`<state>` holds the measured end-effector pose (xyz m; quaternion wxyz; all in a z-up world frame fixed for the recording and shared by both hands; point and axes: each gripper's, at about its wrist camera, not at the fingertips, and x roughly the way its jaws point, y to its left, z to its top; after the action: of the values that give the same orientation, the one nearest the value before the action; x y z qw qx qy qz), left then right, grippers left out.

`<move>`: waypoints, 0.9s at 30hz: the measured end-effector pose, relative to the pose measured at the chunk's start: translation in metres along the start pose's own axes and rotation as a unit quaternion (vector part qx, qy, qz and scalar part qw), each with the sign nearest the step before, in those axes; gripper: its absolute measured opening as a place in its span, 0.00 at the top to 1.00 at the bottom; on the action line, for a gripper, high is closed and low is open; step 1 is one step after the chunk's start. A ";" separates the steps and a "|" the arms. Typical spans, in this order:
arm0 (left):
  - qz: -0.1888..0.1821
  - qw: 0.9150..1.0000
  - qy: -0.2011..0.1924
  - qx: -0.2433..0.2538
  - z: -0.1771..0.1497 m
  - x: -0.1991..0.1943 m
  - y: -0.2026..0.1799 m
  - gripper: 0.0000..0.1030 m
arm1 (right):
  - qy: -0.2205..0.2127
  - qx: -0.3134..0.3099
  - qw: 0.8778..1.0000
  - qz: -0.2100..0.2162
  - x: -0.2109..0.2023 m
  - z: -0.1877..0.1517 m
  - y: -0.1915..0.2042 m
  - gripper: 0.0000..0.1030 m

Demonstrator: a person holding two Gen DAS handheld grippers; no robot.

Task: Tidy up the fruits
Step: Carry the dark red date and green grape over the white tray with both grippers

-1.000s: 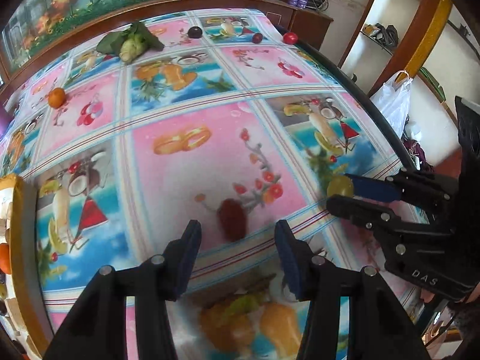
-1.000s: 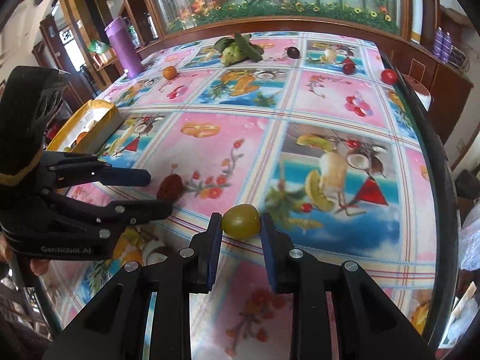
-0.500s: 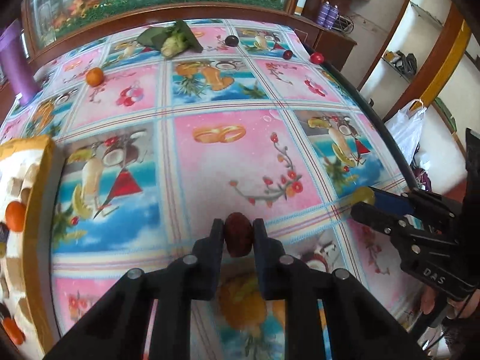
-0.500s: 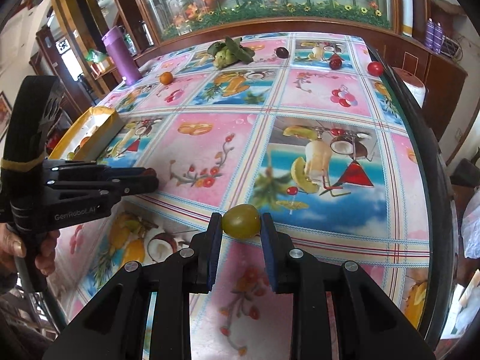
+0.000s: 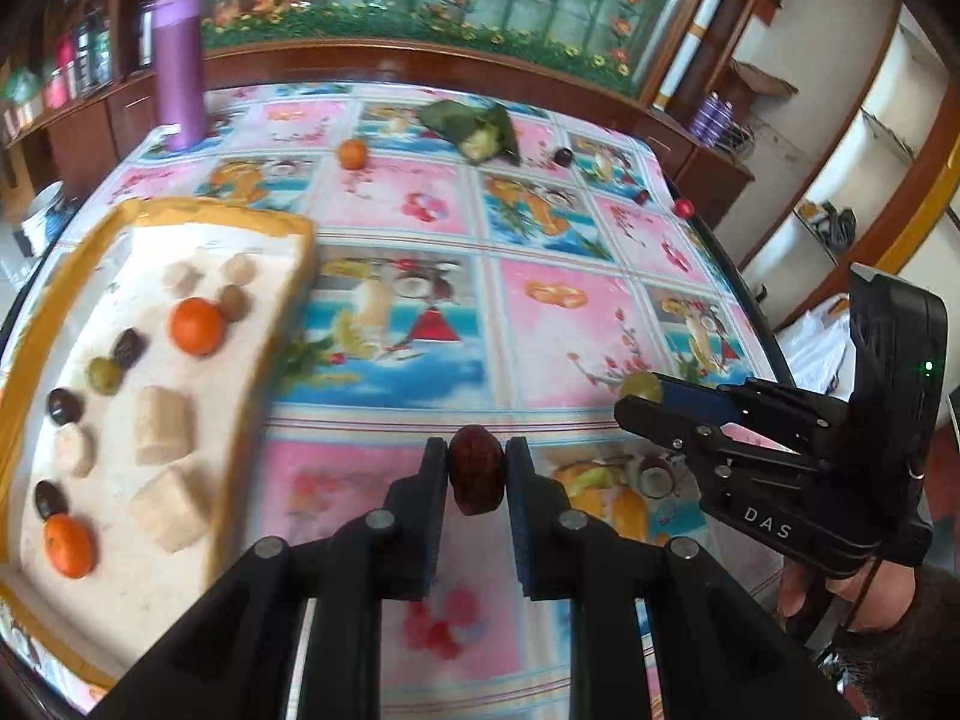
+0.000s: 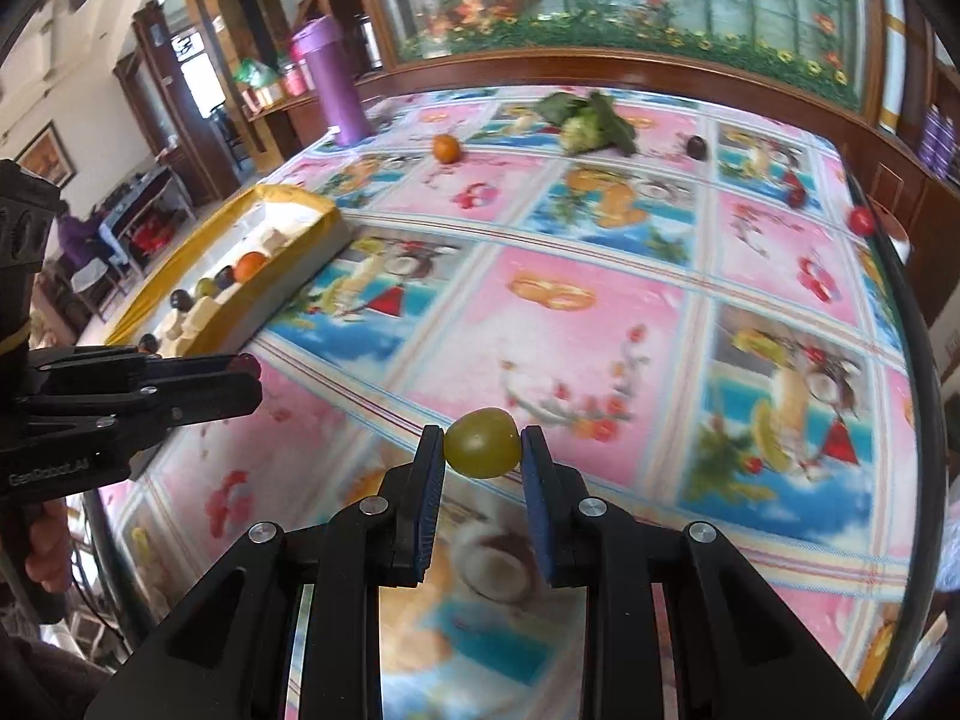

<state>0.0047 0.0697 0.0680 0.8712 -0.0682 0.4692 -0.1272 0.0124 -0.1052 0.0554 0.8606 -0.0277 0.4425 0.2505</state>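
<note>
My left gripper [image 5: 477, 456] is shut on a wrinkled dark red date [image 5: 476, 468], held off the fruit-print tablecloth. To its left lies the yellow-rimmed tray [image 5: 282, 225] with oranges, dark fruits, a green grape and pale chunks inside. My right gripper [image 6: 483, 441] is shut on a green grape [image 6: 483, 443] above the cloth; in the left wrist view it reaches in from the right [image 5: 636, 399]. The left gripper [image 6: 249, 375] shows at the left of the right wrist view, near the tray [image 6: 327, 216].
Loose on the far cloth lie an orange [image 5: 352, 153], a leafy green vegetable [image 5: 480, 135], a dark plum [image 5: 562, 156] and small red fruits [image 5: 683, 207]. A purple bottle [image 5: 179, 66] stands at the back left. The table's right edge [image 5: 738, 300] runs close by.
My left gripper closed on the date, lifted it and swung left, bringing the tray into view. The right gripper kept its grape and also moved left and up.
</note>
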 end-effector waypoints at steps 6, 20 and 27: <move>0.037 0.998 -0.019 -0.046 -0.008 -0.027 0.053 0.79 | 0.002 -0.046 0.998 0.034 0.022 0.030 0.051 0.75; 0.098 0.990 -0.003 -0.104 -0.039 -0.033 0.134 0.79 | 0.017 -0.123 0.989 0.084 0.079 0.093 0.137 0.76; 0.108 0.990 0.010 -0.087 -0.041 -0.023 0.137 0.79 | 0.040 -0.160 0.984 0.068 0.109 0.098 0.158 0.76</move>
<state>-0.0196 0.2078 0.0309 0.8660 -0.0912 0.4916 0.0087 0.0664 0.1034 0.0585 0.8077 -0.1444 0.4317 0.3748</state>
